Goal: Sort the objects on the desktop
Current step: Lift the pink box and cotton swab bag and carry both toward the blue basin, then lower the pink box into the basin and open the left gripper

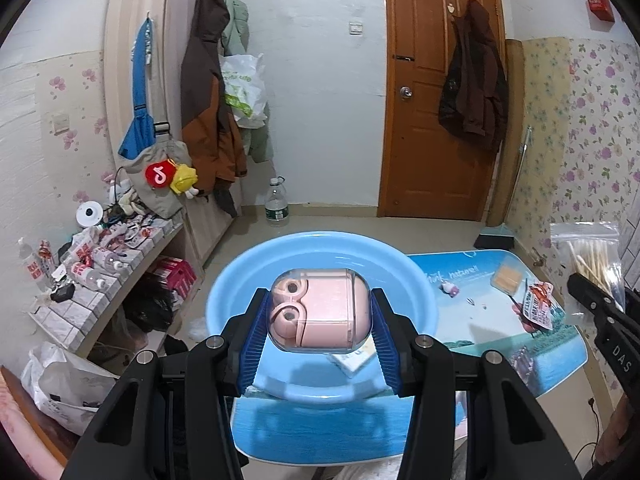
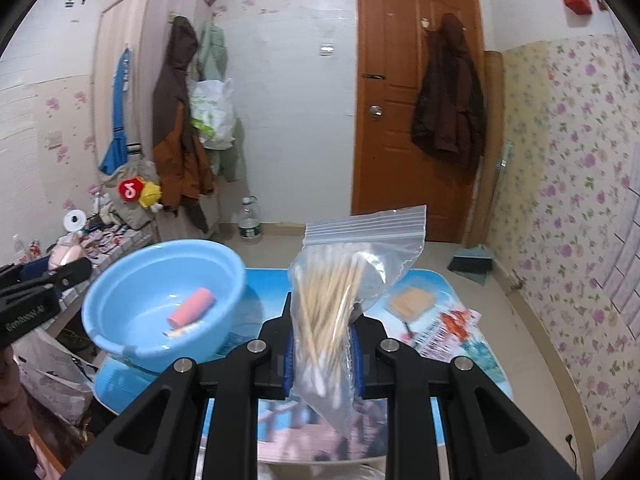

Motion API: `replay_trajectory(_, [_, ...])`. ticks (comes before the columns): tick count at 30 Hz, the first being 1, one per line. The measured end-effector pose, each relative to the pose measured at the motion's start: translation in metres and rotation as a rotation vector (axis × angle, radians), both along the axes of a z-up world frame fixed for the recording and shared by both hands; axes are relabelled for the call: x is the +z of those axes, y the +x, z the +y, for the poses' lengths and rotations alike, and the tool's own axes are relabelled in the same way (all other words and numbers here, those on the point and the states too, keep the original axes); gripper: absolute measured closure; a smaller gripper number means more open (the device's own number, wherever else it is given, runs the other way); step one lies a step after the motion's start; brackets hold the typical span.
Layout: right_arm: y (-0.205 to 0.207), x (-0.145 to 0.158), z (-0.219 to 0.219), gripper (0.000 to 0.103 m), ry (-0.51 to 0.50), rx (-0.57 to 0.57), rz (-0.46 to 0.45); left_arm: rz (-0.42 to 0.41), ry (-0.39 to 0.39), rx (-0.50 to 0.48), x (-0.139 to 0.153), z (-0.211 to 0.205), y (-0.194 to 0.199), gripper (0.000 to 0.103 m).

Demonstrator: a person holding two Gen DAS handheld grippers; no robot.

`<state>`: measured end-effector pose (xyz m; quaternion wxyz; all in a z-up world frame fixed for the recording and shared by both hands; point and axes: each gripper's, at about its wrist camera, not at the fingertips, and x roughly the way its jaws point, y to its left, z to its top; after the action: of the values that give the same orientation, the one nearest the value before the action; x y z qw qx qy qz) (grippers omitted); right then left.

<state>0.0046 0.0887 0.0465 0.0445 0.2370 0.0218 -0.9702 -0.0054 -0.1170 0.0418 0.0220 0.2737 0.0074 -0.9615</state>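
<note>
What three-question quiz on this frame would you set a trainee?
1. True or false: the left tongs hold the pink case over the blue basin.
2. What do the right tongs grip?
3. Which lies in the basin? A) pink tube B) spoon C) cup

Key: 1 true; 2 bag of cotton swabs; 3 A.

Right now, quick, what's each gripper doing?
Left gripper: closed on the pink case, held above the blue basin.
Right gripper: closed on the bag of cotton swabs.
</note>
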Motion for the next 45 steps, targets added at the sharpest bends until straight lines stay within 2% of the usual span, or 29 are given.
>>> replay_trajectory(9, [-0.017, 0.007, -0.065, 0.081, -0.013, 0.101, -0.005, -0.006, -0.008, 0.035, 0.003, -0.032, -0.002, 0.056])
replay_trajectory(14, [-0.025, 0.007, -0.083, 0.081, -0.019, 0.120, -0.015, -0.001, -0.010, 0.053, 0.006, -0.046, -0.004, 0.056])
replay_trajectory(23, [-0.031, 0.005, -0.105, 0.081, -0.006, 0.151, -0.017, -0.015, 0.007, 0.057, -0.004, -0.055, -0.009, 0.056])
replay_trajectory(45, [-0.059, -0.031, -0.127, 0.081, 0.005, 0.176, -0.108, -0.069, 0.027, 0.084, -0.032, -0.075, -0.033, 0.056])
